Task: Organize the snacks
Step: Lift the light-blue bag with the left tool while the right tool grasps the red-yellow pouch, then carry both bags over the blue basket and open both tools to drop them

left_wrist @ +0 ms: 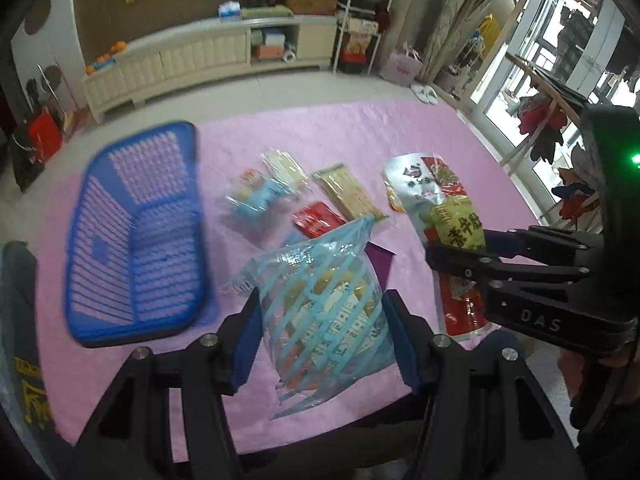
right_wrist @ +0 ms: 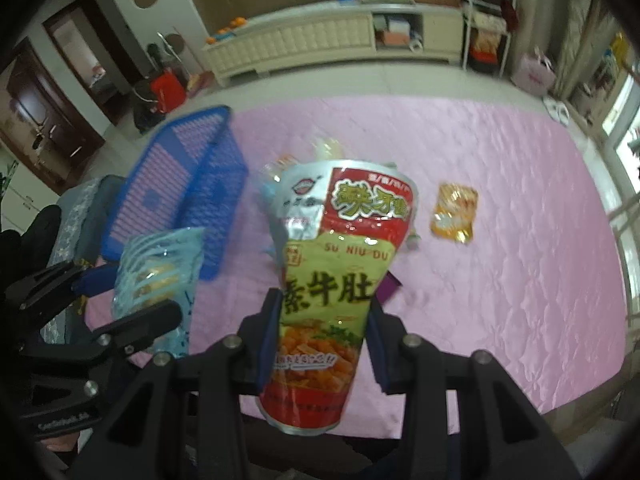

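Observation:
My left gripper (left_wrist: 322, 340) is shut on a clear bag with light blue stripes (left_wrist: 324, 304), lifted above the pink tablecloth (left_wrist: 304, 132). To its right, my right gripper (left_wrist: 468, 250) is shut on a tall red and green snack bag (left_wrist: 452, 208). In the right wrist view that bag (right_wrist: 340, 264) stands upright between the pads of the right gripper (right_wrist: 322, 340). The left gripper (right_wrist: 132, 300) with the striped bag (right_wrist: 160, 272) is at the left. An empty blue basket (left_wrist: 140, 220) (right_wrist: 224, 184) sits on the table's left side.
Loose on the cloth lie a light blue packet (left_wrist: 256, 200), a clear packet (left_wrist: 284, 168), a biscuit stick pack (left_wrist: 348, 196), a red packet (left_wrist: 318, 220) and an orange packet (right_wrist: 454, 212). A purple item (left_wrist: 380, 260) lies under the bags. The table's near edge is below the grippers.

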A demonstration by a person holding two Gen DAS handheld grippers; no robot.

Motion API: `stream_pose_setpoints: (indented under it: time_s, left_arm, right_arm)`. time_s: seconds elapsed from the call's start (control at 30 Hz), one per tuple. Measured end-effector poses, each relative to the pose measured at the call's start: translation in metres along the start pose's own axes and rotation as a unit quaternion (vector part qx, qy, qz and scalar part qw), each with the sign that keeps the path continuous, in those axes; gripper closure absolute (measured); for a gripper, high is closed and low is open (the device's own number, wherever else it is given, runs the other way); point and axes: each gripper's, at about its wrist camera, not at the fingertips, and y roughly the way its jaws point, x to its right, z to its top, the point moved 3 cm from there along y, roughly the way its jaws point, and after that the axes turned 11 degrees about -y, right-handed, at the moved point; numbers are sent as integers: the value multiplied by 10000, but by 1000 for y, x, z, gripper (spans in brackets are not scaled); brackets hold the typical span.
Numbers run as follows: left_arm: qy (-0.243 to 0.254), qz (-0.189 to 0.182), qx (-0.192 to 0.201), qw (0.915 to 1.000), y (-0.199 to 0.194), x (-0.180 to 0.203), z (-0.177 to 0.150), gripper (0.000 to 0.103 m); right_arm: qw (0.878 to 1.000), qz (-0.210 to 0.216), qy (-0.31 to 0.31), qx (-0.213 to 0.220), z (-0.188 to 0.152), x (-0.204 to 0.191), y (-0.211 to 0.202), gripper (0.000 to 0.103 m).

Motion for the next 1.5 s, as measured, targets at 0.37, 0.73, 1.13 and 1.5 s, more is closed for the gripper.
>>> stream_pose_setpoints:
  time_s: [0.37,0.73,1.13,1.5]
  left_arm:
    - [-260,328,471,9980,-57,-85,26,48]
    - [-545,541,564,9955,-56,-152,63,47]
    - [-732,582,90,9956,18,-194,105,47]
    - [-576,672,-89,9960,75,-197,131,41]
  right_arm:
    - [9975,222,-549,398,54,-68,-13,60]
    - [9935,532,-964,302,118,-120,25,60]
    - [9940,600,-863,-294,164,-122,107,59]
    - [9952,498,-739,-401,175,-105,129,59]
